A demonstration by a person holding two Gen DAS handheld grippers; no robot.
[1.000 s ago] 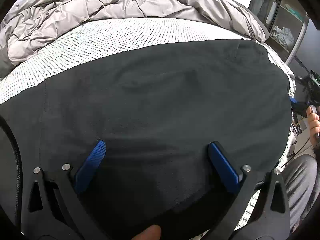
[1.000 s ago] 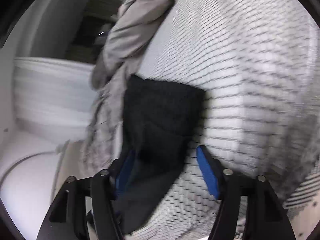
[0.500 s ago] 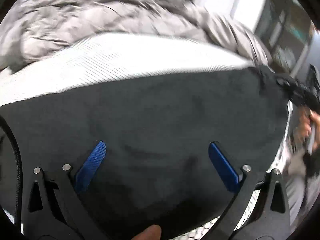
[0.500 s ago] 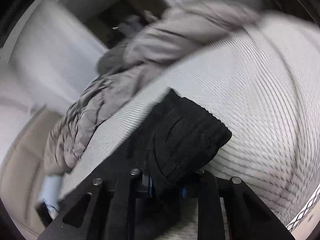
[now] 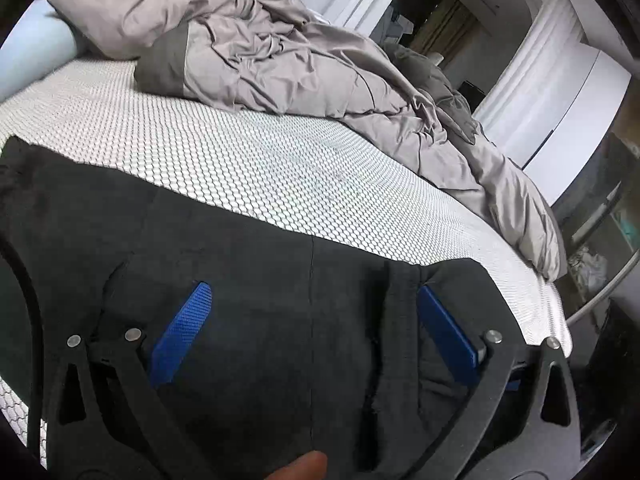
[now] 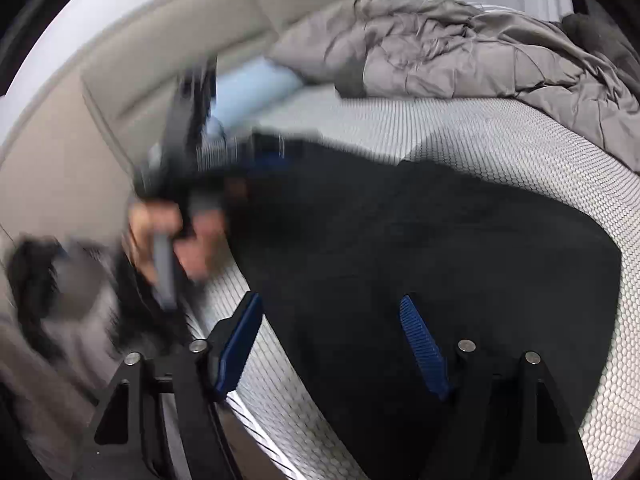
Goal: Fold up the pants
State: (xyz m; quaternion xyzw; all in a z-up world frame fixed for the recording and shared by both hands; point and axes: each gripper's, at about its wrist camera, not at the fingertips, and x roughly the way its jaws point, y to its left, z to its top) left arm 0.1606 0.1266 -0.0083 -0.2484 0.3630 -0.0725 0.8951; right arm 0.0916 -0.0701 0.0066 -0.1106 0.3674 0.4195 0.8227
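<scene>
Black pants [image 5: 260, 248] lie flat across the near part of the bed, with a seam down the middle and a folded edge at the right. My left gripper [image 5: 312, 292] hovers open just above them, nothing between its blue pads [image 5: 180, 336]. In the right wrist view the pants [image 6: 440, 240] spread from the bed's near edge toward the middle. My right gripper [image 6: 330, 300] is above their near edge, its jaws opening wide, with no cloth pinched between them. A blurred hand [image 6: 160, 232] holds the other gripper's handle at the pants' far left end.
The bed has a white honeycomb-pattern cover [image 5: 280, 160]. A crumpled grey duvet [image 5: 280, 52] is heaped along the far side. A light blue pillow [image 6: 256, 88] rests against the beige headboard [image 6: 140, 60]. Shelves and a doorway stand beyond the bed at right.
My right gripper was shut on a black pant end half a second ago; it has let go, rolled and swung over the flat pants. The left gripper shifted sideways and stayed open.
</scene>
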